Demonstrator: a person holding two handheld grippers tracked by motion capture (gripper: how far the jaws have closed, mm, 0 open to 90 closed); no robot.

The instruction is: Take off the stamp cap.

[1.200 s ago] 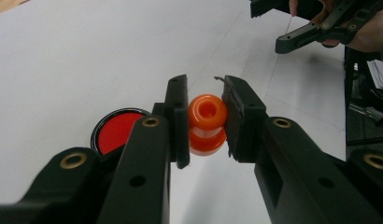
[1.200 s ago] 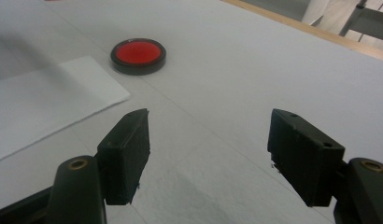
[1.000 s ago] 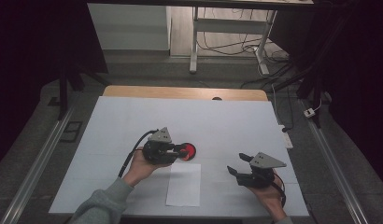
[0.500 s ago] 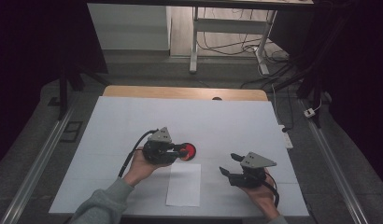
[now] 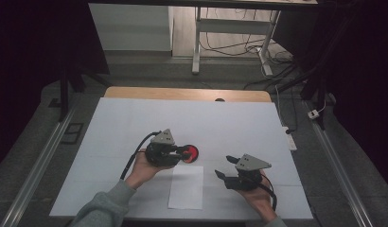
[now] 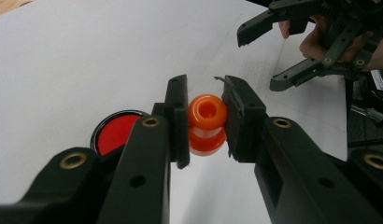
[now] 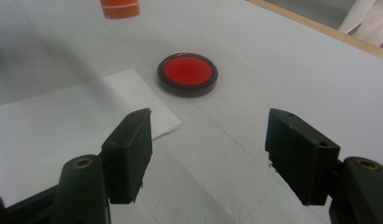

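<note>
- High view: the left tongs (image 5: 181, 151) sit mid-worktop, their tips just over a round black-rimmed dish with a red pad inside (image 5: 190, 152). The right tongs (image 5: 224, 169) hover to the right and nearer, jaws spread and holding nothing. A white rectangular paper sheet (image 5: 186, 187) lies flat at the near edge between the two hands, on the white-covered worktop (image 5: 239, 123).
- Left gripper view: the left tongs (image 6: 206, 119) are clamped on a small orange plastic stamp with a waisted, spool-like handle (image 6: 207, 122), held upright off the surface. The red dish (image 6: 116, 131) lies just to its left and underneath. The right tongs (image 6: 262, 60) show farther off, wide apart.
- Right gripper view: the right tongs (image 7: 208, 144) gape over bare cloth, with the paper's corner (image 7: 147, 109) just beside the left jaw and the dish (image 7: 187, 74) beyond. The stamp's base (image 7: 119, 8) hangs at the top edge.
- My reading: the stamp is at the inking stage. Next it likely has to travel near, onto the paper, and press straight down, while the free tongs pin the sheet so it doesn't lift.
</note>
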